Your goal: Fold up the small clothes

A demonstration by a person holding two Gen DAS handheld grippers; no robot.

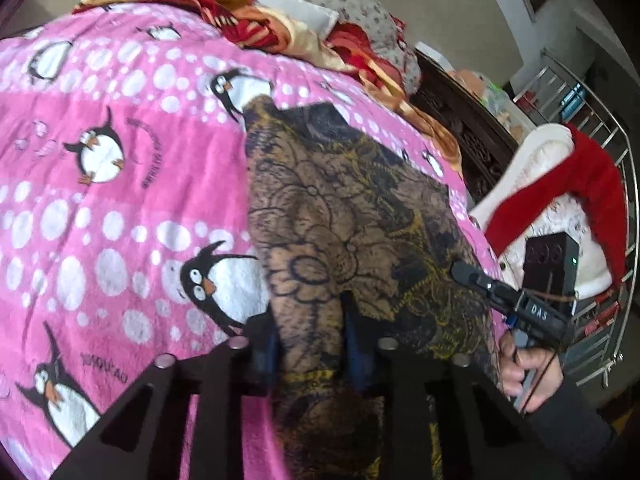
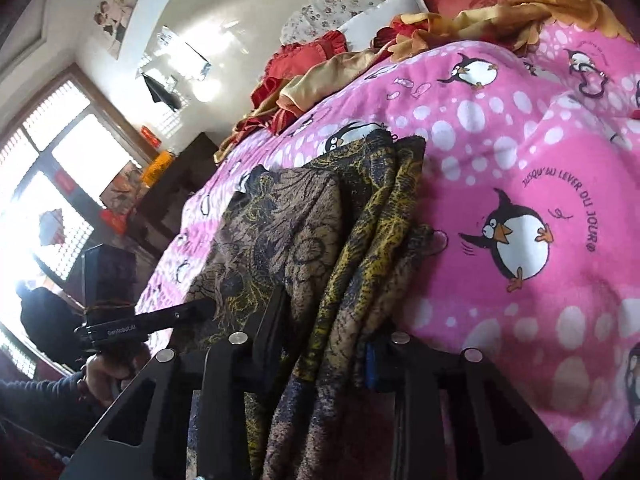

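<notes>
A brown garment with black and yellow flower print [image 1: 344, 208] lies on the pink penguin blanket [image 1: 120, 184]. My left gripper [image 1: 310, 332] is shut on the garment's near edge, cloth bunched between its fingers. My right gripper [image 2: 324, 332] is shut on the same garment [image 2: 288, 232], whose folds hang through its fingers. Each gripper shows in the other's view: the right one [image 1: 460, 272] at the garment's right edge, the left one [image 2: 204, 306] at its left edge.
The pink blanket [image 2: 520, 160] covers a bed. Red and gold bedding [image 1: 224, 4] and pillows are piled at the far end. A chair with a red and white coat [image 1: 560, 184] stands right of the bed. A dark cabinet [image 2: 176, 192] and window are to the left.
</notes>
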